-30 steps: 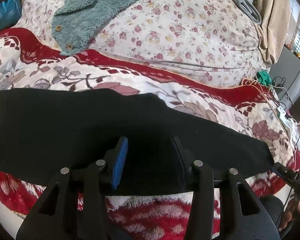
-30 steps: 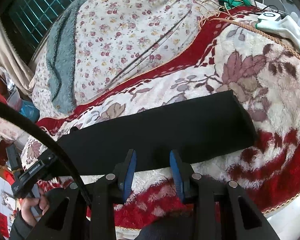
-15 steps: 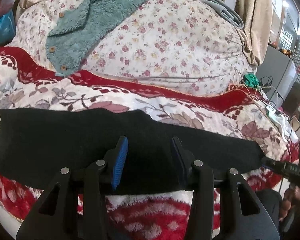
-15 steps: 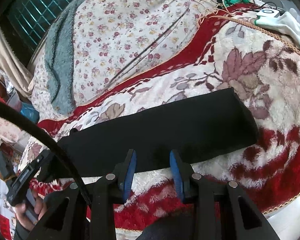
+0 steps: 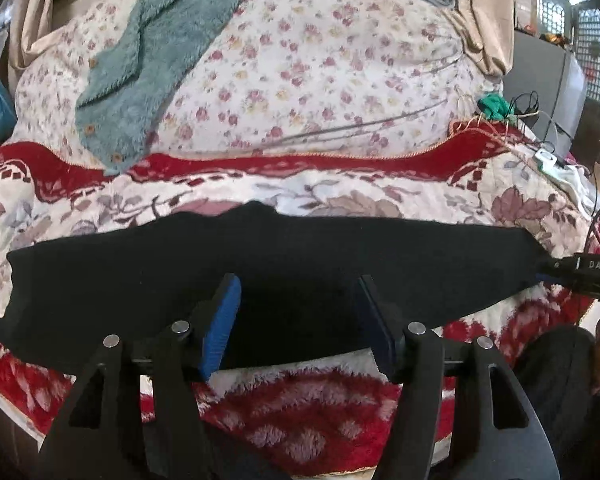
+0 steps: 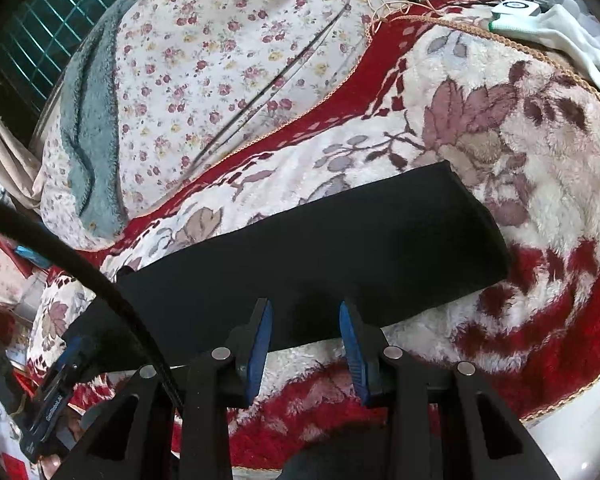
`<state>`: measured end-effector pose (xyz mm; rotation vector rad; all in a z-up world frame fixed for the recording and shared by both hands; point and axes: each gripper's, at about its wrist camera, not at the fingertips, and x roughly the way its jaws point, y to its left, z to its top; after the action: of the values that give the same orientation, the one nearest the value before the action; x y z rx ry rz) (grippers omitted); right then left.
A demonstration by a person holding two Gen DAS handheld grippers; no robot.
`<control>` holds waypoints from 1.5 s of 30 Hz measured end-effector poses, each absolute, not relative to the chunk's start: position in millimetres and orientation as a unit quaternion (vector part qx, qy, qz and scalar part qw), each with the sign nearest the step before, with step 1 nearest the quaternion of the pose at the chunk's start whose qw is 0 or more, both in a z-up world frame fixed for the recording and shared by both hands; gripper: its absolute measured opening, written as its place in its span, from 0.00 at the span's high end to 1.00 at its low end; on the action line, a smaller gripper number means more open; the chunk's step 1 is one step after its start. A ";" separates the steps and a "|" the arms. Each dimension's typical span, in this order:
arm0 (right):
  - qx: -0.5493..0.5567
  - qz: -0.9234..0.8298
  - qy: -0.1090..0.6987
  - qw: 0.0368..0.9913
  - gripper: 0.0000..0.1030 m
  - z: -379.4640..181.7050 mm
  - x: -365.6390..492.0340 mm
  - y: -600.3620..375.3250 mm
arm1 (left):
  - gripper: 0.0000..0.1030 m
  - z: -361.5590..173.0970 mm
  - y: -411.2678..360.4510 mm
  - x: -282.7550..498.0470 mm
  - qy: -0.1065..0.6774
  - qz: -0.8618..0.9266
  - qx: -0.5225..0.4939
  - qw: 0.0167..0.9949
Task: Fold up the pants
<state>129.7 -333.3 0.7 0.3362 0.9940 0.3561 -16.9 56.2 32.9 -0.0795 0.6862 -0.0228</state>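
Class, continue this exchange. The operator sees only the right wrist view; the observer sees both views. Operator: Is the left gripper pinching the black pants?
Observer: No. The left gripper has just been opening its jaws, and the pants are not clamped between them.
Operator: Where is the pants' left end?
Observer: It lies flat on the red blanket, inside the blanket's edge.
Operator: And that teal fleece?
Observer: The teal fleece has buttons along one edge.
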 end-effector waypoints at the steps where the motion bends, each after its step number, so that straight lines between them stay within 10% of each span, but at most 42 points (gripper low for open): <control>1: 0.161 0.170 0.472 0.850 0.68 0.5 129.7 -333.9 | 0.42 33.5 60.1 -17.8 0.333 -0.013 -0.049 0.942; 45: 0.405 0.168 0.407 0.801 0.57 -4.1 123.6 -444.1 | 0.42 5.5 118.2 -3.5 0.401 0.051 -0.213 0.889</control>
<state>123.6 -444.1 -4.1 0.8690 0.8734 0.3598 -3.5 118.2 5.5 -0.4430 0.8329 0.1068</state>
